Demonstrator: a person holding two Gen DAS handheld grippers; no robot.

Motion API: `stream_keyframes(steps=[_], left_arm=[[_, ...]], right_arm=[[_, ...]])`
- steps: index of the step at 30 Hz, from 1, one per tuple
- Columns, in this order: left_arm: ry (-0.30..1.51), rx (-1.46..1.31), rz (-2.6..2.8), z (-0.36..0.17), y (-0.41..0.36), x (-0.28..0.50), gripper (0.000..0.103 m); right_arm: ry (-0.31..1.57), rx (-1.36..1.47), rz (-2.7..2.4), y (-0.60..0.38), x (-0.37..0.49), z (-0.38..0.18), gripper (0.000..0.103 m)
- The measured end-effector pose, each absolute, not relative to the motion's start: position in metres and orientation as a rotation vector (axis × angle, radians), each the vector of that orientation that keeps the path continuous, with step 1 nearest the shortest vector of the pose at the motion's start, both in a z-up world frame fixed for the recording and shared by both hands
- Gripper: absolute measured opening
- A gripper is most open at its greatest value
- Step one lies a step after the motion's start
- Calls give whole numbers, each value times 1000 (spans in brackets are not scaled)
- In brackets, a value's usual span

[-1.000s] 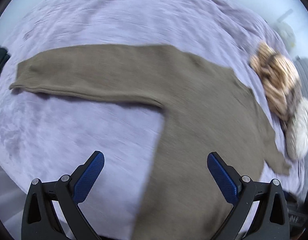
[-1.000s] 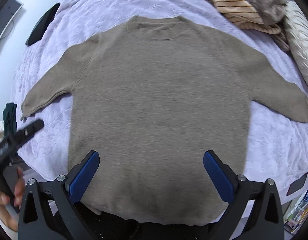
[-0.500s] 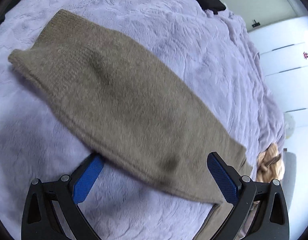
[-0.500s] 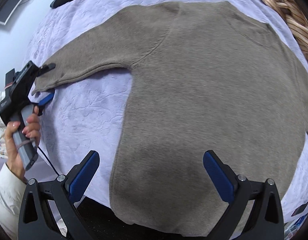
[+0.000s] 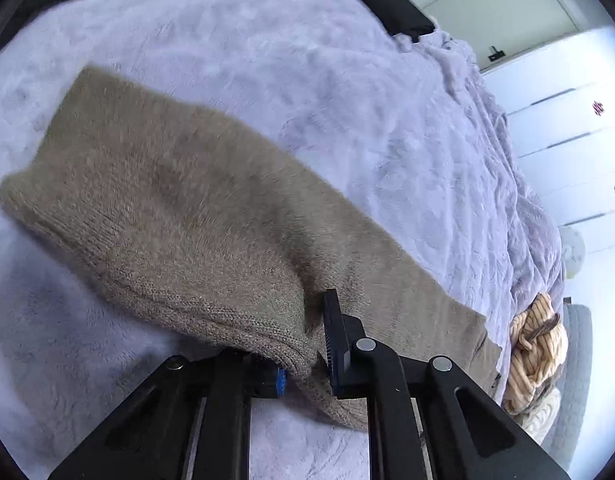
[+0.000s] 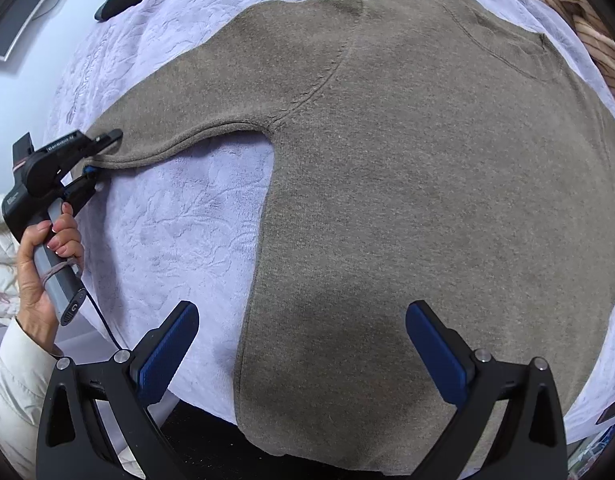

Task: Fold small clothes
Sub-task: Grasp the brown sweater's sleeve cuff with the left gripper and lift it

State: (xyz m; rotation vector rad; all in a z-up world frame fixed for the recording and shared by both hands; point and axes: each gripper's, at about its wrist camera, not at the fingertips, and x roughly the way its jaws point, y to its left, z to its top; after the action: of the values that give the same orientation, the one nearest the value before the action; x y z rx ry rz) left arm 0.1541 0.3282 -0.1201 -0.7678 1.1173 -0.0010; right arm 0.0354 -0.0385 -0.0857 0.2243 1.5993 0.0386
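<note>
We are just starting to fold this brown sweater (image 6: pixel 407 184). It lies flat and spread out on the fuzzy purple blanket (image 6: pixel 175 216), back side up as far as we can tell, with its body wide open and nothing folded over yet. Our left gripper (image 5: pixel 307 356) has just closed its jaws, and now they pinch the edge of the left sleeve (image 5: pixel 179 216) near the cuff. From the right wrist view we can see the same pinch from farther off: the left gripper (image 6: pixel 95 156) bites the end of the sleeve while a hand (image 6: pixel 47 256) in a white sleeve holds its handle. Our right gripper (image 6: pixel 303 344) has its fingers spread wide, hanging over the bottom part of the sweater near its left side edge, and we think it holds nothing. So one grab is done, and all the folds are left: we guess both sleeves must go in and then the body must be folded. The sweater looks soft, thick and a bit fluffy, smooth with hardly any wrinkles. A striped cloth (image 5: pixel 535 352) sits at the far corner, away from our sweater.
</note>
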Motion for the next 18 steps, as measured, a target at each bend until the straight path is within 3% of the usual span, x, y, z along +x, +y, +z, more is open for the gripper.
stream_keyframes(steps=[10, 18], left_arm=[[972, -511, -278, -14, 195, 145, 16], [1032, -384, -563, -5, 18, 133, 16]], right_arm=[[1550, 276, 30, -93, 24, -74, 101], [1493, 332, -76, -180, -1, -60, 101]])
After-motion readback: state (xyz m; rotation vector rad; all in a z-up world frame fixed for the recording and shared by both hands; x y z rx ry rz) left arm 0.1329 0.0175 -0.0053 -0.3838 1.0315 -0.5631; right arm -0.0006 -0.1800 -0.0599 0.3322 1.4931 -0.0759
